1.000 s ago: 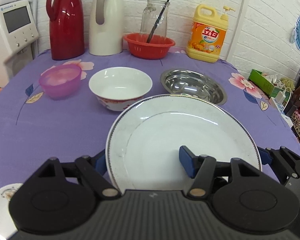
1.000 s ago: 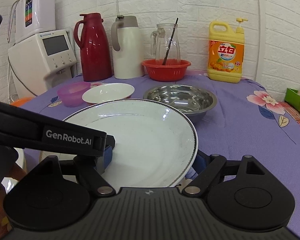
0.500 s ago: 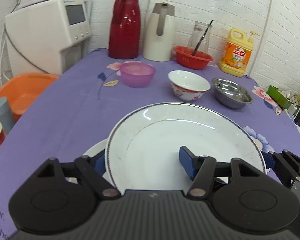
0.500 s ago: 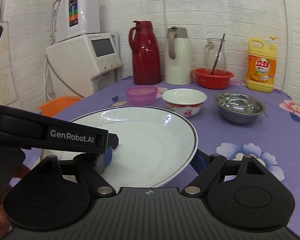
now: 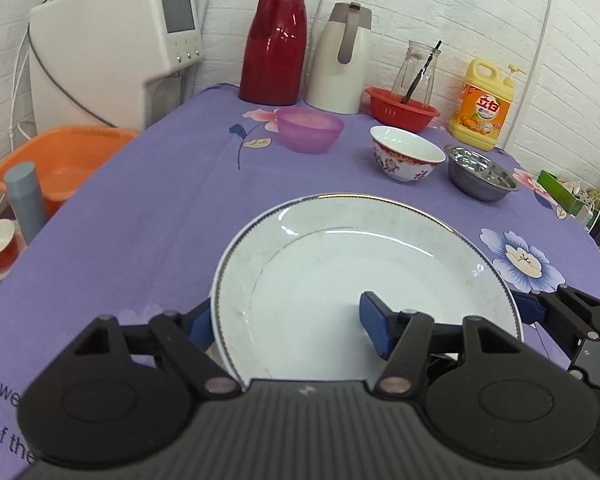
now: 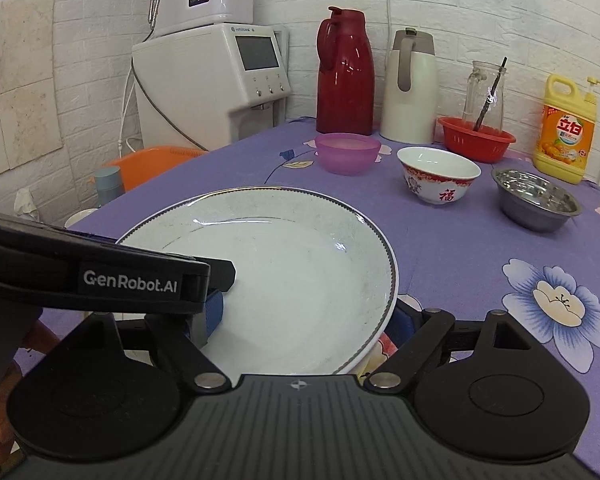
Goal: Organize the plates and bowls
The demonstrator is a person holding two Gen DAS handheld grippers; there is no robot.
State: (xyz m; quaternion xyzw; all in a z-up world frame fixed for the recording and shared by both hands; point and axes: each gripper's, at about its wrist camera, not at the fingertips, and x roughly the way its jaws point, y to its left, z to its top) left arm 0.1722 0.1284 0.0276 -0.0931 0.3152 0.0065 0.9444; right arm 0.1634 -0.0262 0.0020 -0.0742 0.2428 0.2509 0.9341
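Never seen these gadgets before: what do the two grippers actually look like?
Both are matte black plastic. The left gripper has a ribbed body, round pivot discs, silver rivets and blue finger pads. The right gripper looks the same. White "GenRobot.AI" lettering marks one black casing.

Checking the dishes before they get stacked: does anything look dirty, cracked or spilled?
The plate held by both grippers shows faint grey scuffs across its surface, but no crack or chip. The three bowls beyond it stand upright, and nothing has spilled on the tablecloth.

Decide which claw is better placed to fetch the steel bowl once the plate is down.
Probably right: the right claw holds the plate at its right rim; the steel bowl sits farthest right, past the white bowl.
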